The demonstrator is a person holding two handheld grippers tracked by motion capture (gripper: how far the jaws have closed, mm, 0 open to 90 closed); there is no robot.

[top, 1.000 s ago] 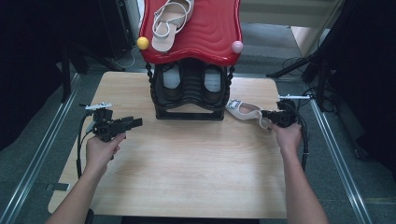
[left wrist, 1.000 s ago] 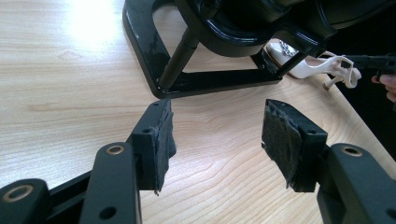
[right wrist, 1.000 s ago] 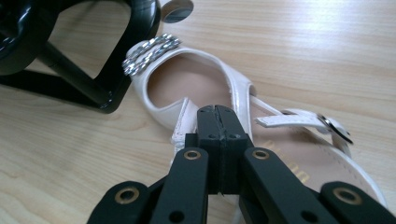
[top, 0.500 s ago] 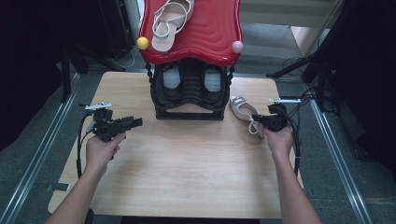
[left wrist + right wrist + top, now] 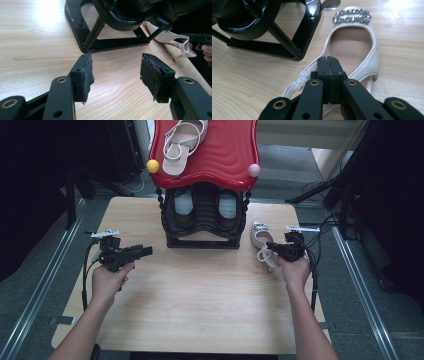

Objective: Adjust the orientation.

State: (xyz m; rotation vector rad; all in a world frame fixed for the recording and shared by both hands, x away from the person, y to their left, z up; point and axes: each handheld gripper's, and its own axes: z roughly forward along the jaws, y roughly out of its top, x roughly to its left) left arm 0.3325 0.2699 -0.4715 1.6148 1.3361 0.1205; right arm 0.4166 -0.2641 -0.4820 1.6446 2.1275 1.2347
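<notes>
A cream heeled shoe [image 5: 261,241] with a silver chain buckle [image 5: 352,15] lies on the wooden table [image 5: 200,295], just right of the black shoe rack [image 5: 202,227]. My right gripper [image 5: 272,248] is at the shoe's rear. In the right gripper view, the right gripper [image 5: 328,63] has its jaws pressed together on the shoe's side rim by the strap [image 5: 298,82]. My left gripper [image 5: 145,251] hovers left of the rack, jaws pointing right. The left gripper view has the left gripper [image 5: 118,75] open and empty, with the cream shoe [image 5: 172,40] far off.
The rack carries a red wavy top shelf [image 5: 225,155] holding a beige strappy sandal [image 5: 182,142], with a yellow ball [image 5: 153,166] and a pink ball [image 5: 254,170] at its front corners. A pair of shoes [image 5: 184,205] sits on its lower shelf. Metal rails [image 5: 45,285] flank the table.
My right hand has drawn in toward the rack, and the cream shoe has swung with it from lying crosswise to pointing away. The left gripper has stayed put.
</notes>
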